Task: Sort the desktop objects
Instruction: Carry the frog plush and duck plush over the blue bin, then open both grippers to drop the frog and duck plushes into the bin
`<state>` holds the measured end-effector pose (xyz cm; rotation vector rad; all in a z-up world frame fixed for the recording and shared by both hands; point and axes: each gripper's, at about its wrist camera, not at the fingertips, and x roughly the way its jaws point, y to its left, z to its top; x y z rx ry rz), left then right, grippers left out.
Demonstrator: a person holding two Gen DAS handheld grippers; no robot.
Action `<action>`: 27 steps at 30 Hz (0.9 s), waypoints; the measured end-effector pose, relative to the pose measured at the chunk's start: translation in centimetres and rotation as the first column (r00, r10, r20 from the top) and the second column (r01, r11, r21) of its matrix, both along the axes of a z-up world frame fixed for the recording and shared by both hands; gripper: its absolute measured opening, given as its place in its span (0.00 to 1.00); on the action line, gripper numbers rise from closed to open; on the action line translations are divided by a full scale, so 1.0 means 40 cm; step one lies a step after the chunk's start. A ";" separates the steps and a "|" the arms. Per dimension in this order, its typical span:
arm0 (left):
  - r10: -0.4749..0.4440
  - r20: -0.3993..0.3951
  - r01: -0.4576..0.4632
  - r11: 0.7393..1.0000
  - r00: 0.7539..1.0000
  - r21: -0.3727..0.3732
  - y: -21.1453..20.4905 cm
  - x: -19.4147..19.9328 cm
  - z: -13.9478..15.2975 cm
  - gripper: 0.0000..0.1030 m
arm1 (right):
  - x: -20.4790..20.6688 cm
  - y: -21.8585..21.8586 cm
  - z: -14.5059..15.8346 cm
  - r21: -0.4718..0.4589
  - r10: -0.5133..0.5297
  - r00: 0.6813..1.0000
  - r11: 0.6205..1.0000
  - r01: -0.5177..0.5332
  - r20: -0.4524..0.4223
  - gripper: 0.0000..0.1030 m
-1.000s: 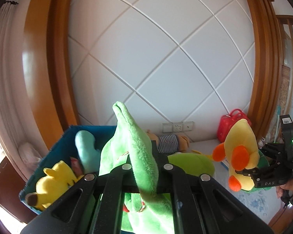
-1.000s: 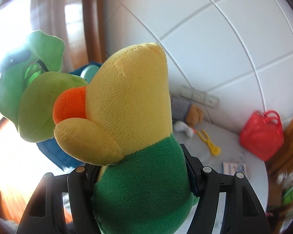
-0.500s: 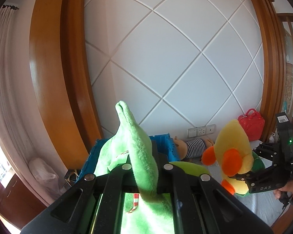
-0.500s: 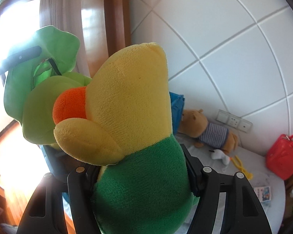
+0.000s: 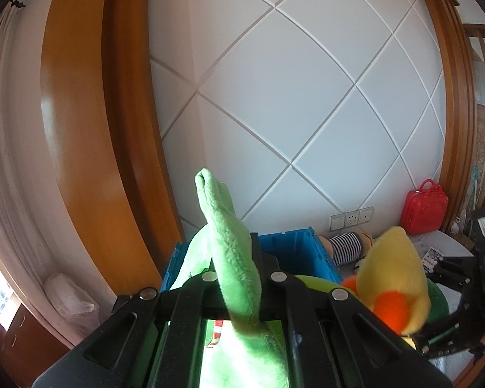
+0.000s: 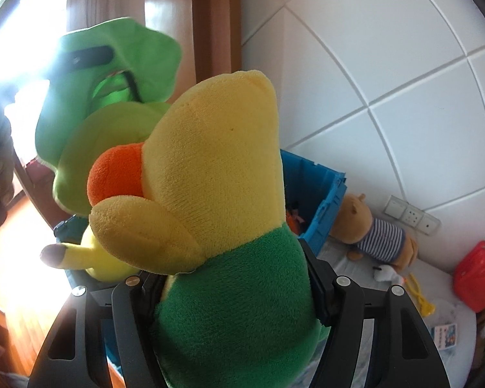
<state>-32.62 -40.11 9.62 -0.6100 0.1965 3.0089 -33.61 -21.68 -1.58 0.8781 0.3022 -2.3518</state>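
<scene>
My left gripper (image 5: 242,278) is shut on a flap of a bright green plush toy (image 5: 232,252), which hangs below it over the blue crate (image 5: 294,249). The same green plush (image 6: 113,123) shows at the left of the right wrist view. My right gripper (image 6: 239,278) is shut on the green body of a yellow duck plush (image 6: 210,168) with an orange beak. This duck plush (image 5: 394,278) and the right gripper (image 5: 449,294) appear low right in the left wrist view. The crate (image 6: 320,194) lies behind the duck.
A yellow plush (image 6: 90,258) sits in the crate. A bear in a striped shirt (image 6: 371,232) lies on the round table (image 6: 449,294) by the wall sockets (image 6: 410,216). A red case (image 6: 478,278), yellow tongs (image 6: 420,297) and a small card (image 6: 446,336) are further right.
Both hands have swung left together with their plush toys. The crate, seen open from above a second ago, now sits further right and lower behind the toys.
</scene>
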 end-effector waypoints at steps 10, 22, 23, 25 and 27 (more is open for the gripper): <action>-0.003 0.026 0.003 1.000 1.000 -0.002 -0.056 -0.141 -0.030 0.04 | 0.010 -0.094 -0.012 0.023 0.038 0.999 0.999 -0.038 0.025 0.66; 0.039 0.022 -0.039 0.999 0.999 0.003 -0.079 -0.226 0.008 0.22 | 0.041 -0.154 -0.026 0.032 0.112 0.993 0.993 -0.114 0.040 0.75; 0.053 0.025 -0.053 0.999 0.998 -0.001 -0.080 -0.230 0.013 0.70 | 0.041 -0.161 -0.028 0.034 0.123 0.992 0.992 -0.124 0.042 0.84; 0.075 -0.002 -0.075 0.997 0.997 0.004 -0.082 -0.221 0.018 1.00 | 0.047 -0.175 -0.034 0.058 0.136 0.990 0.989 -0.137 0.027 1.00; 0.082 -0.017 -0.082 0.997 0.996 0.001 -0.079 -0.212 0.020 1.00 | 0.052 -0.176 -0.040 0.075 0.126 0.992 0.989 -0.126 0.014 1.00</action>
